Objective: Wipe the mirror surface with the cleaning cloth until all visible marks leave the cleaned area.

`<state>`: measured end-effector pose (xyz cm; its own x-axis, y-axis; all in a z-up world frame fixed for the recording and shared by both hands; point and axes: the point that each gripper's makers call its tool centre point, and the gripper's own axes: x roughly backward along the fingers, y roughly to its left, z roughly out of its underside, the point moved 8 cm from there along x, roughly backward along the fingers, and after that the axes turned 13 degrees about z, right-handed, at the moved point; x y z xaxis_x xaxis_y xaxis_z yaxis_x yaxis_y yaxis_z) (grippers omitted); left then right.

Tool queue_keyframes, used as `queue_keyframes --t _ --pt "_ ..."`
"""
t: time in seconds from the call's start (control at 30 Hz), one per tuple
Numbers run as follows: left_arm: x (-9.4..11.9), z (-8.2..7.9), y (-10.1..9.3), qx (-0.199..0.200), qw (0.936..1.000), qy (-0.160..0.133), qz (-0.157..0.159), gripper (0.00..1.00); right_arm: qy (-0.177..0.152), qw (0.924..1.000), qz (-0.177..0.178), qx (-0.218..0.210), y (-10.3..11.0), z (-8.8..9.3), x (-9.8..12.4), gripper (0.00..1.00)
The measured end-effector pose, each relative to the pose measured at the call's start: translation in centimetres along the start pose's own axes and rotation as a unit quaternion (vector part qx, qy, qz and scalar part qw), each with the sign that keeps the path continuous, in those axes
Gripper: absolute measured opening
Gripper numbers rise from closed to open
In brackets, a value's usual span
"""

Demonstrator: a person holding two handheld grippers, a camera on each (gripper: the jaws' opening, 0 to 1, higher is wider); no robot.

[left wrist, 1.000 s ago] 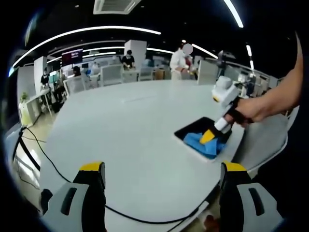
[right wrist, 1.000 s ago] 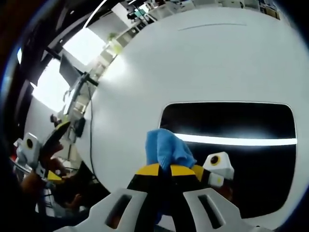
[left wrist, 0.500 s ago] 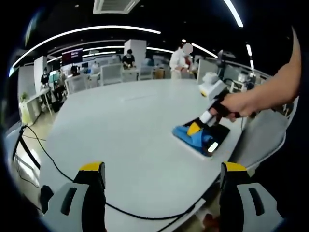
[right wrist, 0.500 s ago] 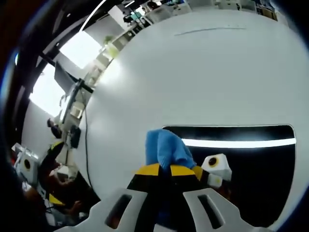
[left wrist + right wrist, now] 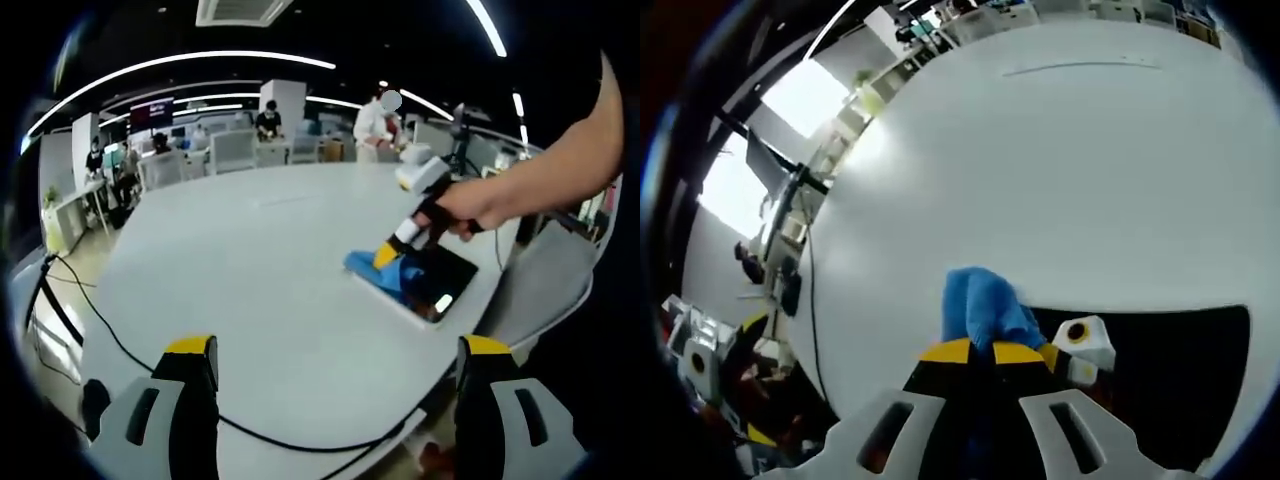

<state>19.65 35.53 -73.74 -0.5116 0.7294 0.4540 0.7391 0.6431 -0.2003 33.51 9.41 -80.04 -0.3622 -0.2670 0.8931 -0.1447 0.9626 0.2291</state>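
The right gripper's [image 5: 981, 351] fingers [image 5: 945, 351] are closed on the blue cloth [image 5: 978, 306], pressing it at the mirror's [image 5: 1160, 375] edge on the white counter [image 5: 1060, 180]. The left gripper [image 5: 335, 350] hangs well away from the mirror, fingers spread wide, holding nothing.

Your left gripper [image 5: 330, 400] has wide bare white table [image 5: 250, 260] ahead. One snag: black cable [image 5: 120, 350] crosses the near edge just beyond its jaws. Far right, your right gripper [image 5: 385, 255], blue cloth [image 5: 385, 275] and mirror [image 5: 430, 290] occupy that corner.
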Motion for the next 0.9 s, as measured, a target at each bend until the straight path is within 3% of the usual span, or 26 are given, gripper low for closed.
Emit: queue_keyframes --t 0.33,0.53,0.9 --pt "-0.5 -0.3 0.6 0.001 1.0000 -0.004 0.002 1.00 0.000 0.9999 0.004 -0.011 -0.1 -1.4 -0.5 0.00" --pt "-0.6 -0.3 0.8 0.004 1.0000 -0.003 0.006 1.00 0.002 0.9999 0.002 0.016 -0.1 -1.4 -0.7 0.00" --pt "-0.7 -0.6 0.9 -0.001 0.9999 0.005 0.014 1.00 0.010 0.9998 -0.003 0.016 -0.4 -1.5 -0.6 0.00"
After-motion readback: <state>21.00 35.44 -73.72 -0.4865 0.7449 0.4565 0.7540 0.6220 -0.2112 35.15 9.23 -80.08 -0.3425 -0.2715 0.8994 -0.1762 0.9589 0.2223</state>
